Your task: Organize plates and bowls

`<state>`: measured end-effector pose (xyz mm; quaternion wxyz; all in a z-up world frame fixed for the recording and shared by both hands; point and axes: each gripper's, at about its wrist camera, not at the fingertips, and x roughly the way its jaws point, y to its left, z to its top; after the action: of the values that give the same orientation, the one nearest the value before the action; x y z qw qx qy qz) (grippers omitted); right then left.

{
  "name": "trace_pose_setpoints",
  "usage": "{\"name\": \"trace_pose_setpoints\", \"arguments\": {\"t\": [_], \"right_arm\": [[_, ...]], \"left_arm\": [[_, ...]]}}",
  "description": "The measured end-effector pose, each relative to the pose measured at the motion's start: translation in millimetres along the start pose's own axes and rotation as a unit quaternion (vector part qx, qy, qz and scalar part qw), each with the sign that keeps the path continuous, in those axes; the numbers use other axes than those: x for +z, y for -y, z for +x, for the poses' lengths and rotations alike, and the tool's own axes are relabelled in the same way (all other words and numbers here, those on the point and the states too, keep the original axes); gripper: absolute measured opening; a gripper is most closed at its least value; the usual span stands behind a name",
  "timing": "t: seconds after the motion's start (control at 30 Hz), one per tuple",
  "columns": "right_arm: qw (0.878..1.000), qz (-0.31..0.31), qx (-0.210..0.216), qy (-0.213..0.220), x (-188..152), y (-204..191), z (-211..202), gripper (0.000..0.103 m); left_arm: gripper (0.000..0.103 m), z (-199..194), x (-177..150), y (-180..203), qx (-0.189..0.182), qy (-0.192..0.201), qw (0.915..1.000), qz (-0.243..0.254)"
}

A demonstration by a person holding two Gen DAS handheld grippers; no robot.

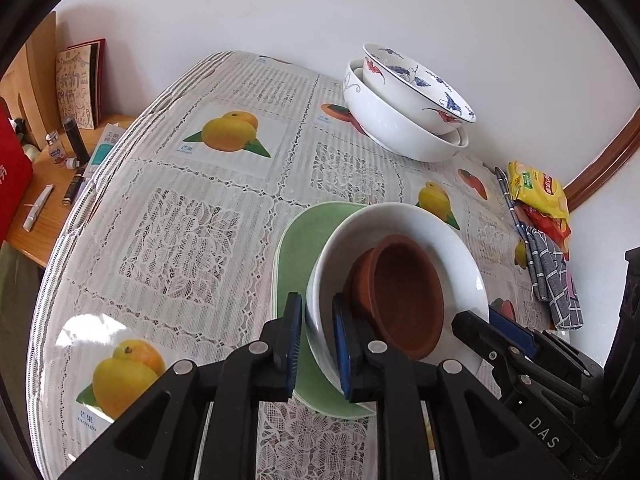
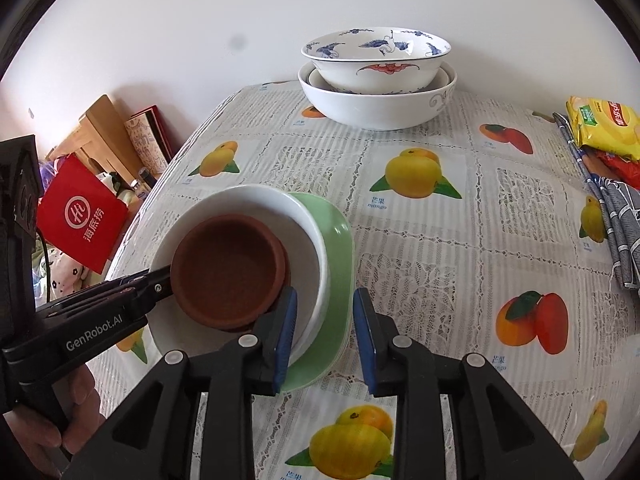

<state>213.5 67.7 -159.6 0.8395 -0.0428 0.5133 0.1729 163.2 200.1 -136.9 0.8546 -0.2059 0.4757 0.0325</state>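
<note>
Small brown clay saucers [image 2: 228, 270] in white ceramic bowl [image 2: 308, 232], on green oval plate [image 2: 340, 264]. Behind: blue-patterned porcelain bowl [image 2: 376, 60] nested in large white bowl [image 2: 376, 106]. Right: yellow snack packet [image 2: 604, 128].

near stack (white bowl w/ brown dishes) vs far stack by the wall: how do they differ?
The near stack sits on a green plate, tilted, brown dishes inside; the far stack sits level, directly on the tablecloth. The near stack has both grippers' fingers at its rim; the far stack is untouched. Both nest in a white bowl.
</note>
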Motion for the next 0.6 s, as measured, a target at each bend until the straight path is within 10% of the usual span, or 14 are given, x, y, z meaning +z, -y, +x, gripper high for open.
{"name": "trace_pose_setpoints", "arguments": {"t": [0.6], "right_arm": [[0.999, -0.008, -0.021, 0.049, -42, 6, -78, 0.046]], "left_arm": [[0.03, -55, -40, 30, 0.009, 0.03, 0.9987, 0.04]]}}
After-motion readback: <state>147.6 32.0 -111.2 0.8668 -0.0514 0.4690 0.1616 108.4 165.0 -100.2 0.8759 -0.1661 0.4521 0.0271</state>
